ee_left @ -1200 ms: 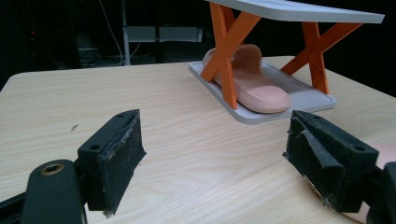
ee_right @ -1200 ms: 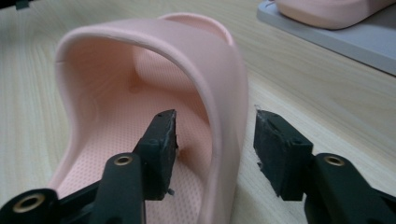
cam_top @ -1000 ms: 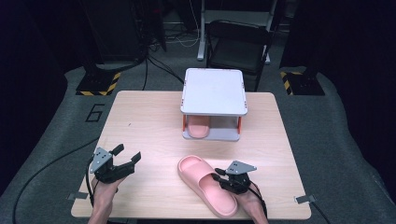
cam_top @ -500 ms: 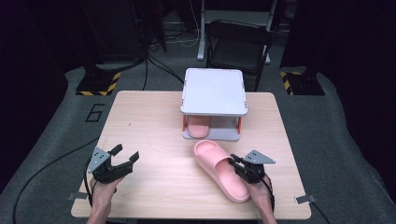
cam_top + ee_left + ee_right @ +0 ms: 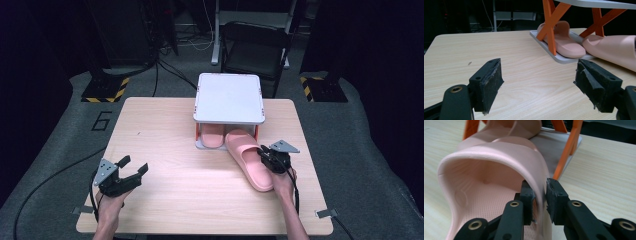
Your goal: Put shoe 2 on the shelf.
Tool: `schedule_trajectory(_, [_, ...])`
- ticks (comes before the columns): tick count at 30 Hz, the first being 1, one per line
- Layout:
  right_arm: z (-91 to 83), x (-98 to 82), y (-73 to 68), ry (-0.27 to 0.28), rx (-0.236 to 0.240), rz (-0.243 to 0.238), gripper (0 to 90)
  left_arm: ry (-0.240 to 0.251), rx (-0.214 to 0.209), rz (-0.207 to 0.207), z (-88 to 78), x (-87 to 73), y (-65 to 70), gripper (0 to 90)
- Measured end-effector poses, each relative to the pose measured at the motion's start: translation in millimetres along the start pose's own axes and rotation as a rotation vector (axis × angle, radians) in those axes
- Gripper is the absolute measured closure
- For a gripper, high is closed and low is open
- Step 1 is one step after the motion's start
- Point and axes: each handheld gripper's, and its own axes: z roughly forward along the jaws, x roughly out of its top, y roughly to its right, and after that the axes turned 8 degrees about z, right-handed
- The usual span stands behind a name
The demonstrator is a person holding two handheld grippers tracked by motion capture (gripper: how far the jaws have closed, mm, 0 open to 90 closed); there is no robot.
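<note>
Toe of the soft pink rubber slipper [image 5: 248,158] is hidden under the white-topped, orange-legged rack [image 5: 229,98]; its heel lies on the pale wooden tabletop [image 5: 165,130]. The right gripper [image 5: 270,161] pinches its strap edge. The left gripper [image 5: 126,176] rests apart, jaws spread.
</note>
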Motion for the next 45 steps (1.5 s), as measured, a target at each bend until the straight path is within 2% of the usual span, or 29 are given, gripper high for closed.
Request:
schedule_trajectory(8, [23.2,7.0,5.1,-0.003,-0.018,0.045,75.6,-0.002,0.015,-0.016,-2.4,-3.6,-3.9,21.4])
schedule_trajectory(9, [28.6,7.5,5.4,0.01,-0.016,0.07,75.3,-0.001,0.018,-0.018,-3.3,-4.2,-4.6,21.4])
schedule_trajectory(13, [34.5,7.2,5.1,0.027,-0.019,0.077,73.9,-0.01,0.017,-0.015,-5.0,-5.1,-5.9,21.5])
schedule_trajectory(14, [35.1,6.7,5.4,0.031,-0.015,0.093,71.2,-0.007,0.019,-0.019,-5.1,-5.5,-5.9,21.5])
schedule_trajectory(15, [35.5,5.5,7.4,0.03,0.003,0.11,60.2,-0.006,0.021,-0.022,-5.2,-6.2,-6.0,21.5])
schedule_trajectory(17, [33.1,3.1,9.5,0.021,0.014,0.101,52.2,-0.005,0.02,-0.023,-5.5,-6.2,-5.7,21.6])
schedule_trajectory(18, [33.1,3.1,9.5,0.021,0.014,0.101,52.2,-0.005,0.02,-0.023,-5.5,-6.2,-5.7,21.6])
schedule_trajectory(19, [30.2,1.4,10.2,0.017,0.02,0.099,46.8,-0.006,0.022,-0.015,-6.0,-5.8,-6.0,21.6])
schedule_trajectory(20, [25.1,-0.5,11.6,0.013,0.028,0.089,42.5,-0.008,0.023,-0.012,-6.5,-5.4,-6.0,21.6])
schedule_trajectory(21, [12.7,-5.1,13.6,0.022,0.054,0.078,37.0,-0.009,0.021,-0.012,-6.8,-4.8,-6.3,21.6])
schedule_trajectory(22, [12.7,-5.1,13.6,0.022,0.054,0.078,37.0,-0.009,0.021,-0.012,-6.8,-4.8,-6.3,21.6])
schedule_trajectory(23, [-0.3,-9.7,16.3,0.027,0.099,0.083,31.9,-0.005,0.024,-0.015,-6.5,-4.6,-6.2,21.6])
schedule_trajectory(24, [-0.3,-9.7,16.3,0.027,0.099,0.083,31.9,-0.005,0.024,-0.015,-6.5,-4.6,-6.2,21.6])
schedule_trajectory(25, [-17.8,-16.1,17.8,0.019,0.12,0.059,29.3,-0.003,0.025,-0.014,-6.1,-4.2,-5.9,21.6])
schedule_trajectory(26, [-17.8,-16.1,17.8,0.019,0.12,0.059,29.3,-0.003,0.025,-0.014,-6.1,-4.2,-5.9,21.6])
schedule_trajectory(27, [-31.1,-22.1,19.8,0.006,0.132,0.023,28.0,-0.006,0.017,-0.014,-5.7,-3.5,-5.5,21.6])
schedule_trajectory(29, [-44.7,-28.4,24.0,-0.023,0.16,-0.013,27.9,-0.004,0.016,-0.015,-3.9,-3.3,-4.4,21.6])
schedule_trajectory(30, [-52.3,-32.3,26.9,-0.03,0.19,-0.01,27.9,-0.009,0.015,-0.01,-3.5,-3.2,-4.2,21.6])
schedule_trajectory(32, [-60.4,-37.4,30.4,-0.044,0.216,-0.009,27.8,-0.009,0.011,-0.008,-1.6,-2.9,-2.4,21.6])
schedule_trajectory(36, [-66.7,-46.9,31.8,-0.065,0.247,-0.038,28.4,-0.01,-0.001,-0.002,0.9,-1.7,0.3,21.6])
schedule_trajectory(37, [-66.0,-52.9,28.7,-0.099,0.24,-0.069,29.1,-0.012,-0.006,0.003,2.0,-0.8,1.6,21.6])
schedule_trajectory(38, [-66.0,-52.9,28.7,-0.099,0.24,-0.069,29.1,-0.012,-0.006,0.003,2.0,-0.8,1.6,21.6])
schedule_trajectory(41, [-61.2,-56.2,21.7,-0.156,0.236,-0.135,32.5,-0.002,-0.005,0.006,3.3,-0.5,3.0,21.6])
schedule_trajectory(42, [-59.5,-56.1,19.1,-0.164,0.233,-0.154,34.6,-0.007,-0.004,0.003,3.0,-0.5,2.7,21.6])
schedule_trajectory(44, [-58.2,-56.4,17.2,-0.164,0.232,-0.157,36.7,-0.01,-0.005,0.003,2.8,-0.4,2.3,21.6])
schedule_trajectory(45, [-56.4,-55.2,16.2,-0.188,0.243,-0.19,38.6,-0.008,-0.004,0.001,2.7,-0.3,1.8,21.6])
